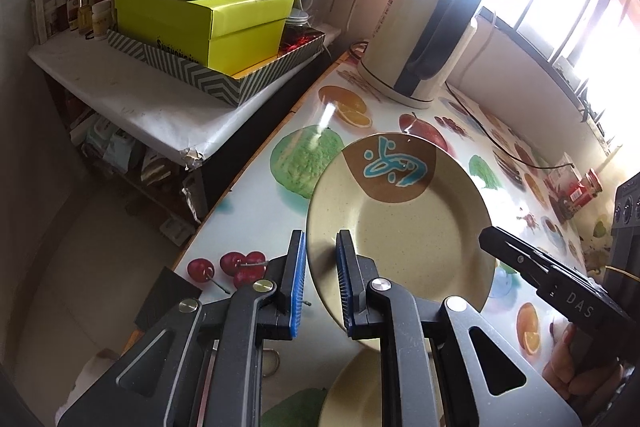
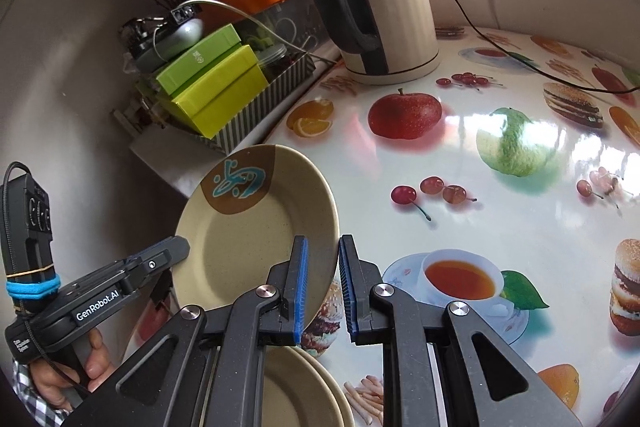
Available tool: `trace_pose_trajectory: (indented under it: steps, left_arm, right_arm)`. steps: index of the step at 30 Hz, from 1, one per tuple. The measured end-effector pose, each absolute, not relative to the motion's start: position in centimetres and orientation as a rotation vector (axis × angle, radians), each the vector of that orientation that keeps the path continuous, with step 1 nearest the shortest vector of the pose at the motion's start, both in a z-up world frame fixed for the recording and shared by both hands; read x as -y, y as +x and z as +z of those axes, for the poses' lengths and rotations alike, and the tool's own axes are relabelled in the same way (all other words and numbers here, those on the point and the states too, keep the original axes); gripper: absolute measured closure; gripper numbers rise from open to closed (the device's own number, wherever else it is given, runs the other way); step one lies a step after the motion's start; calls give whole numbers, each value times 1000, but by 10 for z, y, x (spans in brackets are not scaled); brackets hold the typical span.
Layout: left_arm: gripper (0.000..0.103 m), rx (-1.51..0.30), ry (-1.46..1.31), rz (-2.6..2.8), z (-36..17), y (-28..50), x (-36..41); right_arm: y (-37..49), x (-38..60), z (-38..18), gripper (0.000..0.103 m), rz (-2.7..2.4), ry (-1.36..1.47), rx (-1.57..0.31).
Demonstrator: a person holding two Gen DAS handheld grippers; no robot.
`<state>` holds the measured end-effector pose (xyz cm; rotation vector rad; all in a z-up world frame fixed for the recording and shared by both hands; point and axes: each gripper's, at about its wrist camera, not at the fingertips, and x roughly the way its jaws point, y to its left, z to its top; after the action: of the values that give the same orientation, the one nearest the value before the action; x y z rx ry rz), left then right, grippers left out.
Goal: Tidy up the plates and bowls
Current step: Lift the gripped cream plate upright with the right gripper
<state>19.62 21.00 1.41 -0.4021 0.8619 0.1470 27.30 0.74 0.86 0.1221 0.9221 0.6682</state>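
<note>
A beige plate (image 1: 416, 223) with a brown patch and a blue mark is held tilted above the fruit-print table (image 1: 256, 203). My left gripper (image 1: 322, 283) straddles its left rim, the pads close on each side. My right gripper (image 2: 323, 283) straddles its right rim (image 2: 324, 227), with a small gap visible. The plate also shows in the right wrist view (image 2: 248, 243). Below it lie two stacked beige plates (image 2: 304, 391), partly hidden by the grippers; one shows in the left wrist view (image 1: 352, 387). The right gripper appears at right in the left wrist view (image 1: 496, 235).
A cream kettle (image 1: 424, 39) with a black handle stands at the table's back, its cord (image 1: 504, 147) trailing across. Green boxes (image 1: 208, 23) in a striped tray sit on a side shelf at left. Small red packets (image 1: 576, 187) lie at the far right.
</note>
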Motion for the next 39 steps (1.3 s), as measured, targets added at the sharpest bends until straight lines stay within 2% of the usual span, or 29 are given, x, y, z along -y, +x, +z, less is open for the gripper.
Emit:
trace_pose_trajectory:
  steps: [17, 39]
  left_arm:
    - [87, -845, -394, 119, 25, 155, -190]
    - [87, -868, -383, 104, 14, 109, -171]
  right_arm:
    - [225, 18, 22, 87, 646, 145, -896]
    - [171, 41, 10, 87, 629, 179, -909]
